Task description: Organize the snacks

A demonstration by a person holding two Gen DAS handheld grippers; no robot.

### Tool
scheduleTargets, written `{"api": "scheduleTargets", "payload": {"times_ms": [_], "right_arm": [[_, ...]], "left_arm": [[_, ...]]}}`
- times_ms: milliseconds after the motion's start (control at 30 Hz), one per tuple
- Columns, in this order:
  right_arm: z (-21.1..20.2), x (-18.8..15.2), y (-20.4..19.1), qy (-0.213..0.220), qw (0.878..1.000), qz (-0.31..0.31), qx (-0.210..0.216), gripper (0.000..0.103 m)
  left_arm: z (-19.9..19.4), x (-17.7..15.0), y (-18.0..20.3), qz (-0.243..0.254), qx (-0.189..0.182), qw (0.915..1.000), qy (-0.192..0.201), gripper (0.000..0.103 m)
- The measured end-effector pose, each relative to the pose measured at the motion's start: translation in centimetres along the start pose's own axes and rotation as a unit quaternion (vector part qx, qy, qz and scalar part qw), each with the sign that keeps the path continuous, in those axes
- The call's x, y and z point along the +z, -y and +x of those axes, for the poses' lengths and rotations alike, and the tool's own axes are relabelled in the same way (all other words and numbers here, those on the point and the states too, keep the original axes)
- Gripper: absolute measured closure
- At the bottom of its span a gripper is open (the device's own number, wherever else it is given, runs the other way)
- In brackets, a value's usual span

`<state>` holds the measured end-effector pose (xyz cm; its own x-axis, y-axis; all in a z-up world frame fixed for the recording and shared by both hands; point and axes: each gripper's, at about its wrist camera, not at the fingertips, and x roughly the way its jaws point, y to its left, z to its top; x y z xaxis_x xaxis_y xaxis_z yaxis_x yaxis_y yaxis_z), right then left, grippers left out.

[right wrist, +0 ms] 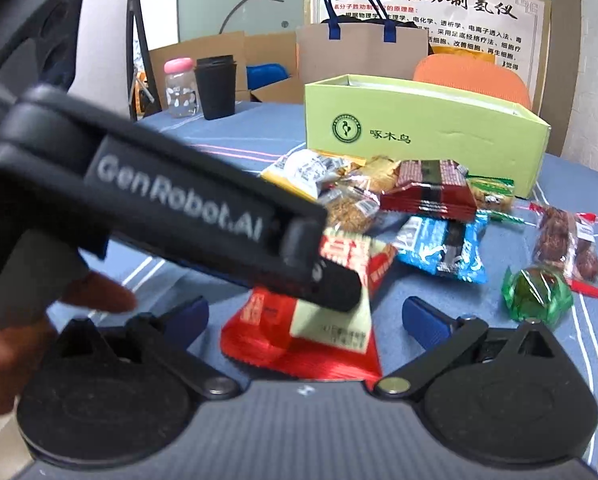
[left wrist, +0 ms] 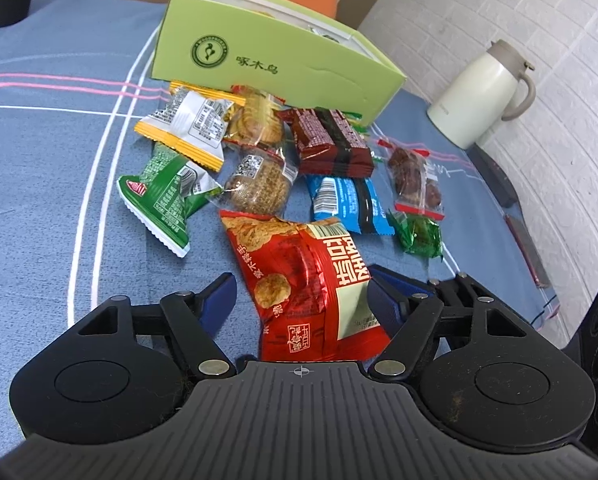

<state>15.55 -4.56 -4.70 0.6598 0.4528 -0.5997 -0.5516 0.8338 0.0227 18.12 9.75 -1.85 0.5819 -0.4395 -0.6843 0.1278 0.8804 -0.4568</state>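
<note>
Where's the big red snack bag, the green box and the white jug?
red snack bag [left wrist: 299, 276], left wrist view, middle of its front.
green box [left wrist: 267, 64], left wrist view, printed side wall.
white jug [left wrist: 475, 96], left wrist view, its body.

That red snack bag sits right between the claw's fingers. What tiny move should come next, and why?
Probably close the left gripper on the red snack bag. Its jaws stand open on either side of the bag, one blue pad already near its edge, and the open green box waits behind the pile.

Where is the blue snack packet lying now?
In the left wrist view, the blue packet lies right of centre on the tablecloth, just below the dark red packets and left of the green candy.
</note>
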Motion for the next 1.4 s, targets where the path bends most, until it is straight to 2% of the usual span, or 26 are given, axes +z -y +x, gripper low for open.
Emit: {"api": "scheduleTargets", "payload": {"times_ms": [100, 333, 433, 500, 567, 600, 633, 700, 933, 1100, 1267, 1400], "right_arm": [[0.2, -0.6, -0.3, -0.012, 1.0, -0.004, 0.004, 0.001], [-0.5, -0.3, -0.3, 0.001, 1.0, -0.022, -0.007, 0.001], [0.3, -0.8, -0.1, -0.008, 1.0, -0.018, 0.006, 0.002], [0.4, -0.9, -0.4, 0.004, 1.0, -0.021, 0.018, 0.006], [0.1, -0.6, -0.9, 0.006, 1.0, -0.03, 0.003, 0.018], [-0.2, -0.3, -0.7, 0.008, 1.0, -0.025, 0.006, 0.021], [-0.5, -0.2, -0.3, 0.01, 1.0, -0.011, 0.015, 0.023], [-1.3, 0.4, 0.2, 0.019, 1.0, 0.007, 0.02, 0.023], [-2.6, 2.8, 0.1, 0.053, 0.999, -0.001, 0.011, 0.022], [-1.2, 7.5, 0.6, 0.089, 0.995, -0.038, 0.006, 0.022], [2.8, 13.7, 2.5, 0.117, 0.99, -0.074, -0.001, 0.022], [6.9, 18.1, 4.9, 0.113, 0.99, -0.078, 0.007, 0.022]], "left_arm": [[-0.1, -0.3, 0.0, 0.004, 0.0, 1.0, 0.003, 0.046], [0.0, -0.6, 0.4, 0.022, 0.001, 0.9997, 0.006, 0.045], [0.0, -0.4, 0.3, 0.018, -0.004, 0.9998, 0.004, 0.045], [0.2, -0.3, 0.2, 0.024, -0.008, 0.9997, 0.004, 0.062], [0.1, -0.4, 0.1, 0.014, -0.015, 0.9998, 0.006, 0.072], [-0.3, -0.3, 0.2, 0.015, -0.011, 0.9997, 0.013, 0.079], [-0.7, -0.2, 0.5, 0.022, -0.006, 0.9995, 0.023, 0.082], [-1.2, 0.1, 0.9, 0.026, -0.011, 0.9992, 0.029, 0.084], [-3.1, 2.0, 2.0, 0.034, -0.019, 0.9971, 0.066, 0.083], [-3.7, 6.2, 2.2, 0.035, -0.018, 0.9936, 0.106, 0.082], [-3.1, 13.1, 1.8, 0.057, 0.004, 0.9859, 0.157, 0.083], [-1.1, 18.6, 0.8, 0.067, 0.022, 0.9824, 0.173, 0.084]]}}
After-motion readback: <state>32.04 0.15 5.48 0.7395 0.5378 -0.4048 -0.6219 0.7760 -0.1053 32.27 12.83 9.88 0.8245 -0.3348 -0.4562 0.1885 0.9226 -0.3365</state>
